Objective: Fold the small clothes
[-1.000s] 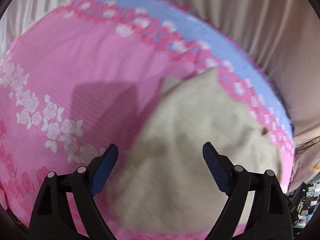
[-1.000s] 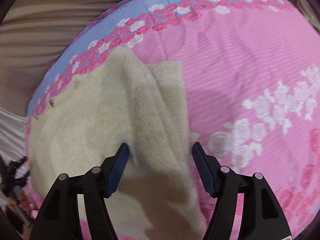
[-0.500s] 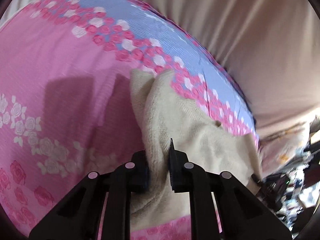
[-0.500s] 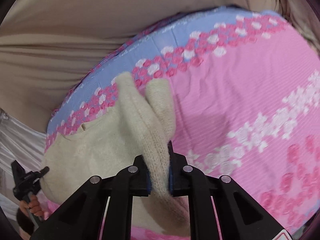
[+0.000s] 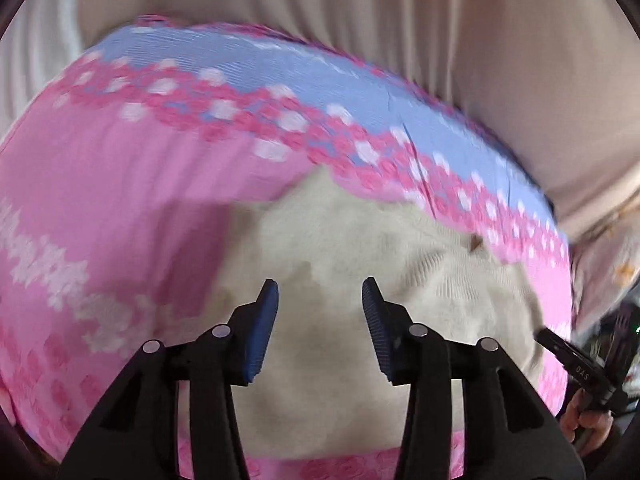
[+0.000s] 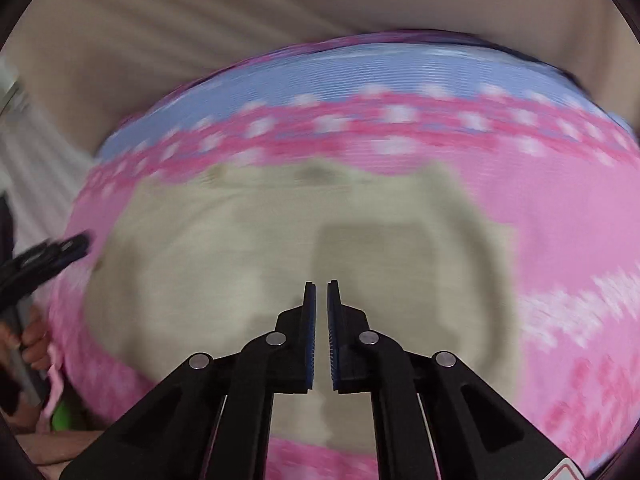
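The cream knitted garment (image 5: pixel 360 248) lies flat on the pink rose-patterned sheet (image 5: pixel 100 184) near its blue border, below both tools and held by neither: the left gripper (image 5: pixel 318 300), jaws just reopening, stands spread above it, while the right gripper (image 6: pixel 321 300) hangs pressed together, empty.

A pink rose-patterned bedsheet (image 5: pixel 120 184) with a blue border carries a cream knit garment (image 5: pixel 360 240) lying flat.
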Tool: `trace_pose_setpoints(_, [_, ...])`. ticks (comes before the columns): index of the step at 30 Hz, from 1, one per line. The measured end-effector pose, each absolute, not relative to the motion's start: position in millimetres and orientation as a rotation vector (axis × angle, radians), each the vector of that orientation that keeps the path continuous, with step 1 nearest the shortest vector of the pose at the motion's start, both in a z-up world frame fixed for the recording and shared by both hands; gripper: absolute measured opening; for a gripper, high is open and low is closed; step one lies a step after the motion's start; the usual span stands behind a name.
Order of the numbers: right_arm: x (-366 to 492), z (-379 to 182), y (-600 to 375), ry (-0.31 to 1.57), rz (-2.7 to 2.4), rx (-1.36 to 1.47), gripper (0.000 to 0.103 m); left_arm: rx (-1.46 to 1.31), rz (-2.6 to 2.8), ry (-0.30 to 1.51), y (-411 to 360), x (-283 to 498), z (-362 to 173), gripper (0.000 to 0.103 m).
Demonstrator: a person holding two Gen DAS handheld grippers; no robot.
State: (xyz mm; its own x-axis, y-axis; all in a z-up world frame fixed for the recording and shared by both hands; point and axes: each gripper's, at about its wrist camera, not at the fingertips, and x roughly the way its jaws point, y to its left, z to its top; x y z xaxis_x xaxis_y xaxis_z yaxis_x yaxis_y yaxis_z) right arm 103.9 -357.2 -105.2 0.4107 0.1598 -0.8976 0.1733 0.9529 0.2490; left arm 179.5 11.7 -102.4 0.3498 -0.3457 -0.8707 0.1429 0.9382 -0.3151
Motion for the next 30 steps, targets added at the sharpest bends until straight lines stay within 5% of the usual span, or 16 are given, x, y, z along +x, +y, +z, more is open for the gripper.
trace_pose_setpoints(7, [197.1, -158.7, -235.0, 1.293, 0.266, 0.138, 0.004, -0.07, -0.265, 1.316, -11.4, 184.4, -153.1, 0.042])
trace_pose_setpoints(15, [254.8, -174.9, -254.4, 1.295, 0.126, 0.205, 0.0, -0.021, -0.284, 1.331, -13.8, 182.2, -163.3, 0.052])
trace_pose_setpoints(20, [198.6, -140.3, -309.2, 1.183, 0.022, 0.239, 0.003, 0.03, -0.283, 1.32, -24.1, 179.3, -163.0, 0.057])
trace_pose_setpoints(30, [29.6, -155.5, -474.8, 1.161, -0.522, 0.518, 0.0, 0.069, -0.277, 1.323, -34.4, 182.9, -167.9, 0.062])
